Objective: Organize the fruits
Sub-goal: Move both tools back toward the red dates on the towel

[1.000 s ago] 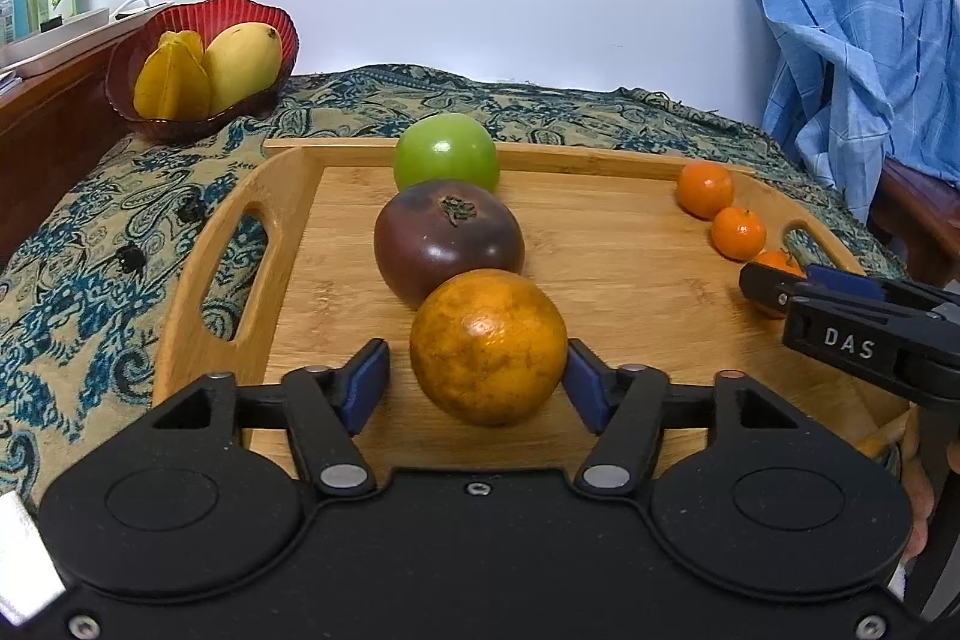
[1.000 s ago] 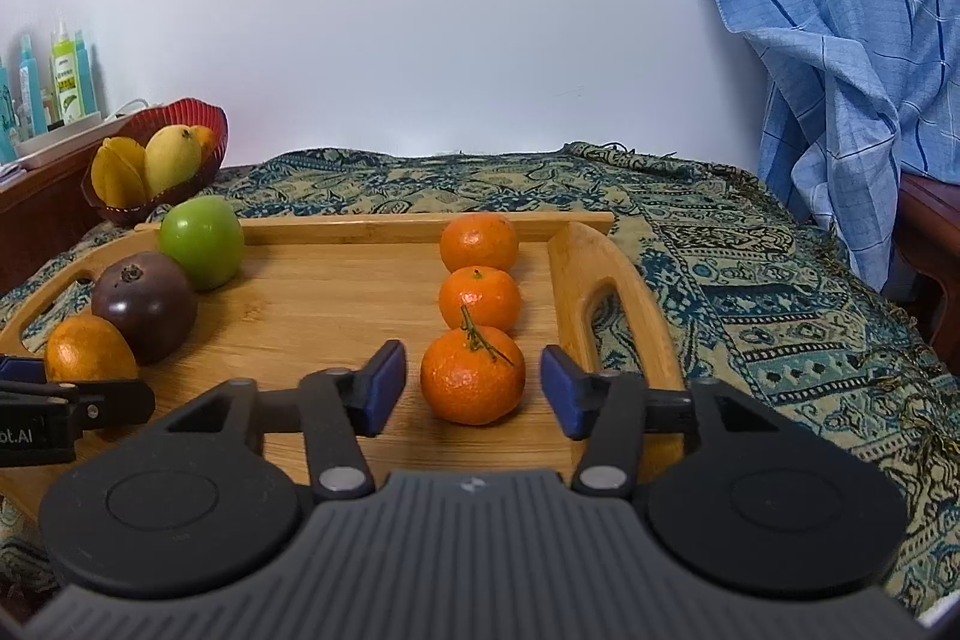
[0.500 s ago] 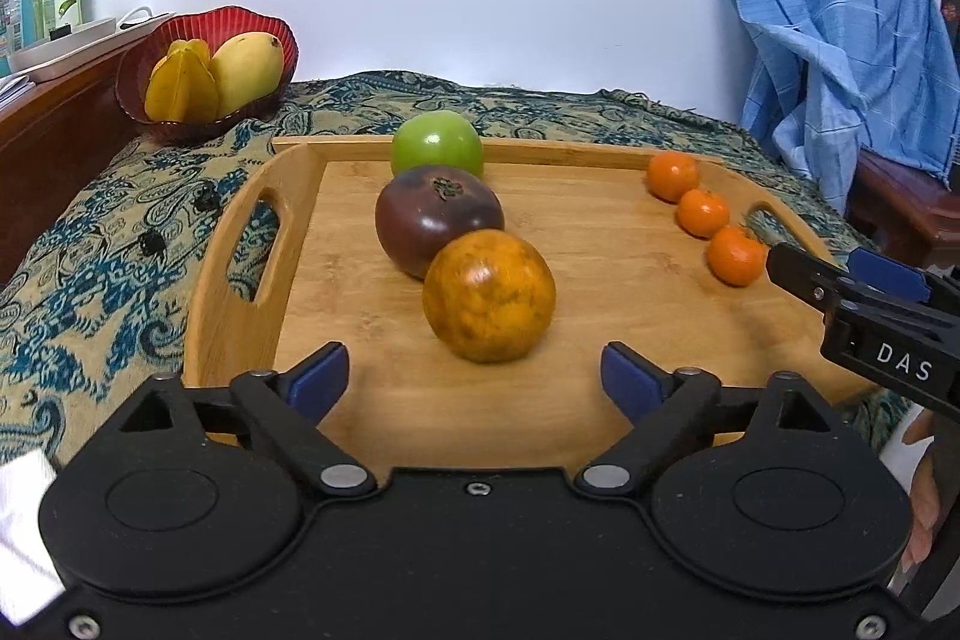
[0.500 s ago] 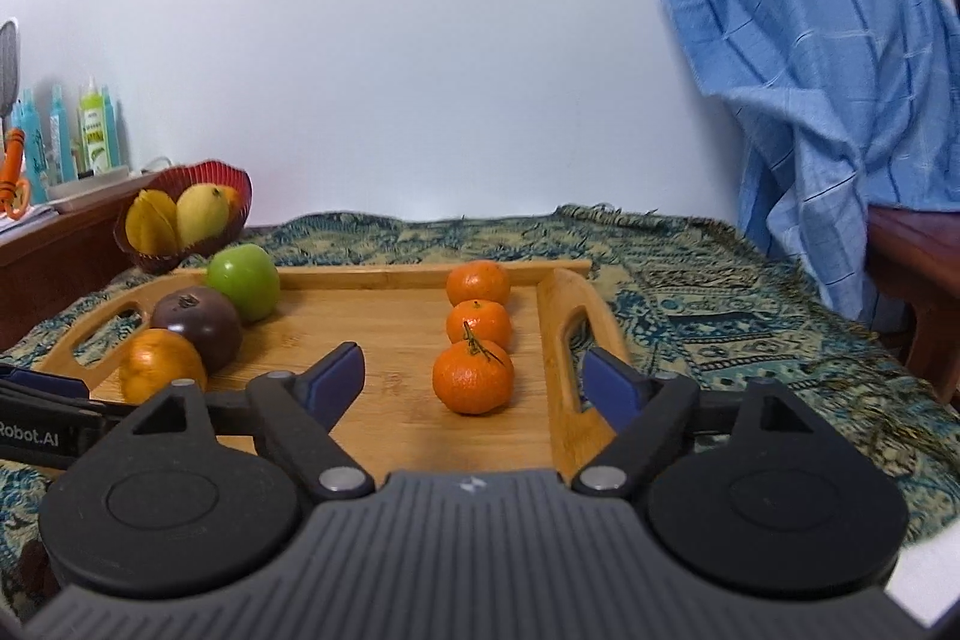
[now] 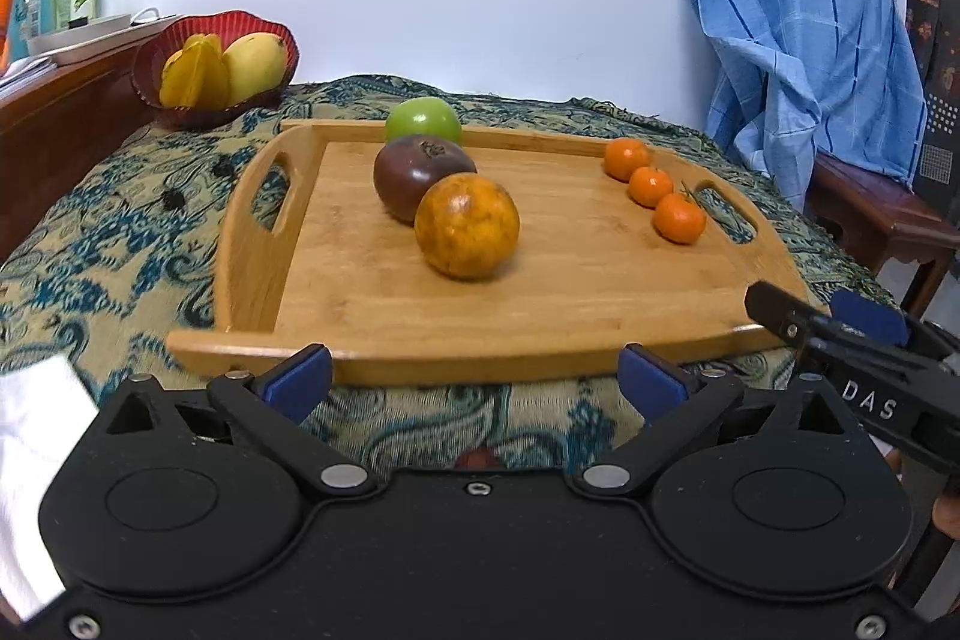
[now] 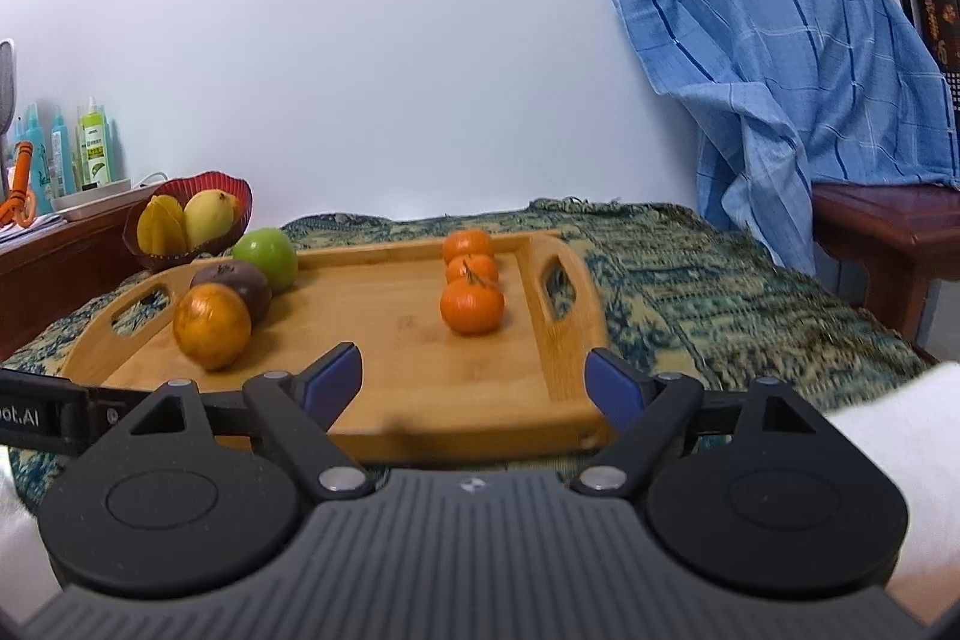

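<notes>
While the left gripper (image 5: 474, 379), jaws opening and empty, sees the tray's (image 5: 540, 346) near edge whole, the right gripper (image 6: 474, 379), agape, shows a blue cloth (image 6: 798, 82) above the patterned bedspread (image 6: 720, 292).

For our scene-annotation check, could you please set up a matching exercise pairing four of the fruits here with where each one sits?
Column one:
1. green apple
2. large orange
3. stemmed mandarin
4. star fruit

Column two:
A. in the red bowl, beside the mango
B. nearest end of the row of three small fruits, by the tray's right handle
C. far end of the left row, at the back rim of the wooden tray
D. nearest end of the left row, in front of the dark purple fruit

Pairs: 1-C, 2-D, 3-B, 4-A
</notes>
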`<act>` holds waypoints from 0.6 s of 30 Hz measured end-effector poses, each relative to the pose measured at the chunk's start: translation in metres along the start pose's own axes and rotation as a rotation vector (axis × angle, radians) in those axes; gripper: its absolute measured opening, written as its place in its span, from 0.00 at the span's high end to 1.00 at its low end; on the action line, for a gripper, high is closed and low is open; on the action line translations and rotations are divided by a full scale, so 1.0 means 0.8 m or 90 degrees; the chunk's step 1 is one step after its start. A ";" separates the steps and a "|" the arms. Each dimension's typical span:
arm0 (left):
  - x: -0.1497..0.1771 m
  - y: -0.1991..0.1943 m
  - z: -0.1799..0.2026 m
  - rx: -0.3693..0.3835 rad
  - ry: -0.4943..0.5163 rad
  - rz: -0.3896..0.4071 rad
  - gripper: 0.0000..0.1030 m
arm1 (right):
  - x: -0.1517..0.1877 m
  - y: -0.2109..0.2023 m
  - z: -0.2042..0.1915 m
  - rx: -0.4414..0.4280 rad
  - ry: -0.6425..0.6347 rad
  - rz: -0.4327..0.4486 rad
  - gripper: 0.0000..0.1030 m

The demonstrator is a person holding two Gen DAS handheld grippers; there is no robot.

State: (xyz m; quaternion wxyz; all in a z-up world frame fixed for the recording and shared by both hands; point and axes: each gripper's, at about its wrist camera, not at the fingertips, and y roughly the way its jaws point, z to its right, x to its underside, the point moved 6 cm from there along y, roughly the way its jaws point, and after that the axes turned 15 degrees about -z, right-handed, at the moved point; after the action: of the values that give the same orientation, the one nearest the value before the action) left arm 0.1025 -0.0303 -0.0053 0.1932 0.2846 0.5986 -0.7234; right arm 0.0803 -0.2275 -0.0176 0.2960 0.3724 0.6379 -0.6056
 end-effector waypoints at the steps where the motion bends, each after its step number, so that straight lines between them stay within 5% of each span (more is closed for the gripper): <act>1: 0.004 -0.002 -0.001 0.001 -0.002 0.001 0.01 | 0.004 -0.002 -0.001 0.002 0.002 -0.003 0.12; 14: 0.047 -0.012 0.001 -0.014 0.014 -0.012 0.01 | 0.039 -0.015 -0.022 0.011 -0.013 -0.036 0.12; 18: 0.051 -0.013 0.002 -0.013 0.017 -0.015 0.08 | 0.046 -0.015 -0.029 0.008 -0.022 -0.044 0.12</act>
State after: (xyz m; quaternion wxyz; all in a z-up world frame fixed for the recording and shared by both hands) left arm 0.0645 -0.0271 -0.0232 0.1794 0.2851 0.6119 -0.7157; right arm 0.0518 -0.2005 -0.0390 0.2836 0.3415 0.6415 -0.6256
